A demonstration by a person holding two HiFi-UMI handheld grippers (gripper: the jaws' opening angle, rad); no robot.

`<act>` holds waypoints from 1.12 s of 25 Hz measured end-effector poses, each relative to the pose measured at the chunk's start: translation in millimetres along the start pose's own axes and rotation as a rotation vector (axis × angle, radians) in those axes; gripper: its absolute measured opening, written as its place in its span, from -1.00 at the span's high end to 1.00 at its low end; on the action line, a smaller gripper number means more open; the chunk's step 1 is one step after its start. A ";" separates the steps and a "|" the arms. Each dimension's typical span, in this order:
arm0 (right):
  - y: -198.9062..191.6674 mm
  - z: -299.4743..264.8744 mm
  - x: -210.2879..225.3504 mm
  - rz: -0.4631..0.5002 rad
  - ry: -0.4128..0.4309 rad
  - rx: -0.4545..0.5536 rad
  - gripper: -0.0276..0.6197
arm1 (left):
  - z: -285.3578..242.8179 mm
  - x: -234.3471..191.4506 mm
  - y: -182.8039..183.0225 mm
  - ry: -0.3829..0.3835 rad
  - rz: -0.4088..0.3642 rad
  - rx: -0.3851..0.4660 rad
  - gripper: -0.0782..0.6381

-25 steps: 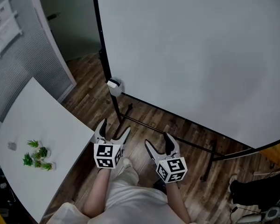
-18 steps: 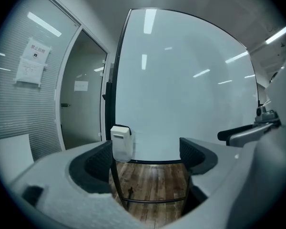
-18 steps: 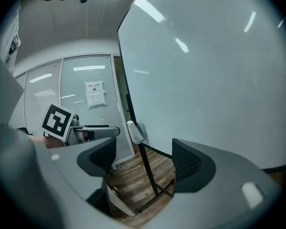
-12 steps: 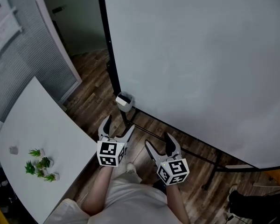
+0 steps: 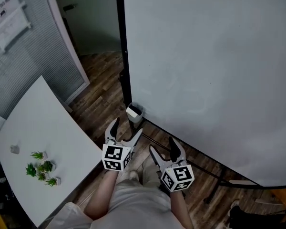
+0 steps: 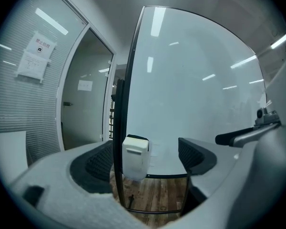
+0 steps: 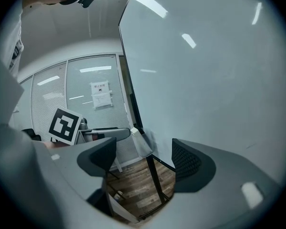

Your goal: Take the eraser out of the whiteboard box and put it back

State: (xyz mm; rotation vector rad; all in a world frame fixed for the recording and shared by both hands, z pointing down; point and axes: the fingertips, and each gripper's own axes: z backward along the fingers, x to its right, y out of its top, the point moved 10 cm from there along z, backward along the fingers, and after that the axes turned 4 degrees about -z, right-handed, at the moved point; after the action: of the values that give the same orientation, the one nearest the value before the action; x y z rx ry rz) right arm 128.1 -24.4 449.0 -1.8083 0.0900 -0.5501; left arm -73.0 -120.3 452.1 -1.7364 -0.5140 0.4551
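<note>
Black-and-white marker cubes cap the two claws held out ahead of the person's lap in the head view, forearms reaching forward above a wooden floor [image 5: 97, 97]. The left claw [image 5: 127, 127] stands wide, with nothing gripped between its jaws. The right claw [image 5: 162, 144], just beside it, is equally wide and empty.

Just ahead of the left claw's tips hangs the whiteboard box [image 5: 134, 113] — a small white holder fixed at the lower left corner of the whiteboard [image 5: 219, 70], against its black frame post [image 5: 121, 42]. In the left gripper view the box [image 6: 134, 159] sits in line between the spread jaws yet clear of both pads. A dark strip shows at its mouth, and whether that strip is the eraser cannot be told. The right gripper view catches the same box [image 7: 142, 144] left of centre, beyond the left claw.

The board's plain pale face fills most of the scene behind. To the left, a white surface [image 5: 52, 128] carries a cluster of small green plants [image 5: 40, 165] — well apart from both claws. Farther back, a slatted partition [image 5: 24, 70] bears a paper notice [image 5: 7, 18] beside a dark doorway.
</note>
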 end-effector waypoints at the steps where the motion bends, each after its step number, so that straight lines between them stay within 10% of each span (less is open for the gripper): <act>1: 1.0 -5.9 2.2 0.004 0.009 -0.006 -0.20 | -3.8 -2.5 -0.3 0.003 0.006 0.001 -0.40; 28: 2.6 -61.7 18.3 0.032 0.093 -0.060 -0.20 | -57.6 -29.9 -2.7 -0.078 -0.056 0.035 -0.20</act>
State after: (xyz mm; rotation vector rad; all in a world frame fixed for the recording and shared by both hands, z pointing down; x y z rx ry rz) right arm 119.5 -86.1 465.1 -1.8358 0.2003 -0.6138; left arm -65.8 -182.8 468.1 -1.6719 -0.6053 0.4901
